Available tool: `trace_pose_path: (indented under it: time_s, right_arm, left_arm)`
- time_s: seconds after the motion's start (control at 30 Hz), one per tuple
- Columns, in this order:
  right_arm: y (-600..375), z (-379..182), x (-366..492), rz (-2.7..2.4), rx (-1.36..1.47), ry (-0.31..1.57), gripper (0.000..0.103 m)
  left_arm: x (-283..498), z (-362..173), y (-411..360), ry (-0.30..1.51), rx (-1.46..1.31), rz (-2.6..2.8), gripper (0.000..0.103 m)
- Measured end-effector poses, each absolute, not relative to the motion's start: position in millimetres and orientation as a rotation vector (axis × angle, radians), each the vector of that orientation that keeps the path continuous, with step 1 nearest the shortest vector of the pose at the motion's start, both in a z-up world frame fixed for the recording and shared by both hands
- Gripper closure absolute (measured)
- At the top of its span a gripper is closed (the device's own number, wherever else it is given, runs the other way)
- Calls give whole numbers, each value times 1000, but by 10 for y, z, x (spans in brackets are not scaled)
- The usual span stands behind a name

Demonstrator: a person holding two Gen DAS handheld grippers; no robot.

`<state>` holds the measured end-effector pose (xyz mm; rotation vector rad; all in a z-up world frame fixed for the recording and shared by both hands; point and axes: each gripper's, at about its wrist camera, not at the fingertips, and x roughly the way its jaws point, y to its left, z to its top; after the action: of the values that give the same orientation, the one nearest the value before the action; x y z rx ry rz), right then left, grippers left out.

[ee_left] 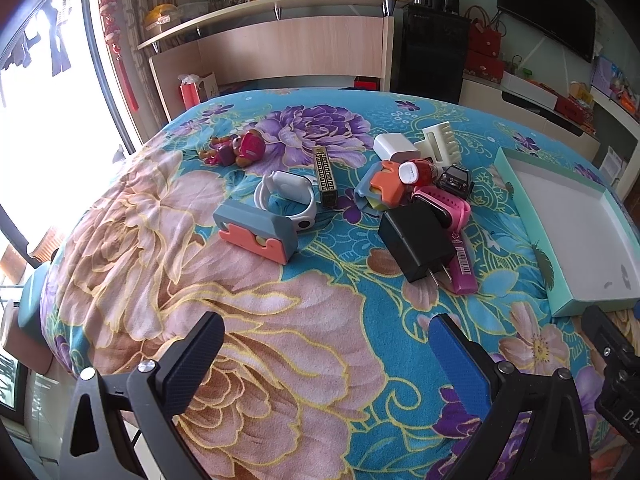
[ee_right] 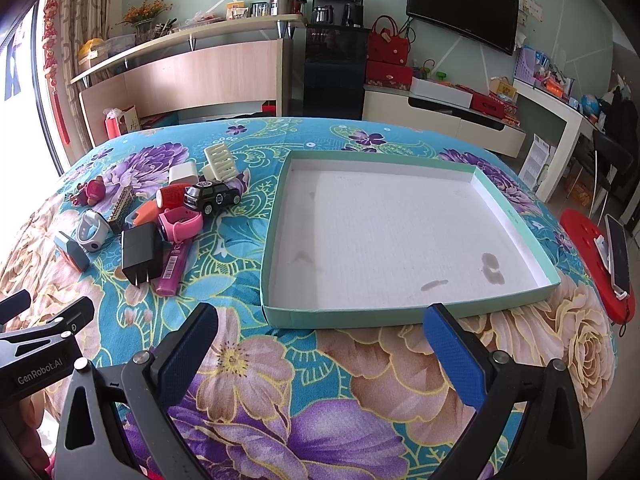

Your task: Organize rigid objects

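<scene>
A shallow green-edged white tray (ee_right: pixel 516 220) lies on the floral cloth; it shows at the right in the left wrist view (ee_left: pixel 536 236). Left of it is a pile of small objects: a black plug adapter (ee_left: pixel 416 240) (ee_right: pixel 142 248), a pink watch (ee_left: pixel 444 200) (ee_right: pixel 180 218), a magenta tube (ee_left: pixel 464 268) (ee_right: pixel 172 268), a black toy car (ee_right: pixel 212 196), a white watch (ee_left: pixel 286 196), a blue-and-orange block (ee_left: pixel 256 232), a gold-patterned bar (ee_left: pixel 326 176). My left gripper (ee_left: pixel 326 344) is open and empty, short of the pile. My right gripper (ee_right: pixel 320 336) is open and empty, at the tray's near edge.
A pink toy figure (ee_left: pixel 240 148) lies at the far left of the cloth. A cream comb (ee_left: pixel 438 144) and a white charger (ee_left: pixel 394 148) lie behind the pile. A red stool with a phone (ee_right: pixel 618 256) stands right of the table. Shelves and a cabinet stand behind.
</scene>
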<state>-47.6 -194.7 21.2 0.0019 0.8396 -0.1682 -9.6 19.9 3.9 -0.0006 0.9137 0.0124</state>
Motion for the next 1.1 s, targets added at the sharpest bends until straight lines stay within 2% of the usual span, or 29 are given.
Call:
trace_pose_path:
  time_s: [0.07, 0.5, 0.7, 1.03, 1.1]
  right_arm:
    - [-1934, 162, -416, -134, 12, 896, 0]
    - [-1405, 477, -91, 94, 11, 842, 1]
    - [-1057, 317, 162, 182, -5, 899, 1]
    - [-810, 20, 457, 208, -41, 951, 1]
    - [-782, -15, 481, 212, -47, 951, 11]
  left_arm:
    - [-52, 63, 253, 928, -3, 11, 0]
    - [372, 225, 843, 948, -28, 4, 0]
    - [528, 61, 1028, 982, -40, -5, 7]
    - [735, -104, 1076, 987, -70, -80, 7]
    - [764, -113, 1068, 977, -70, -95, 7]
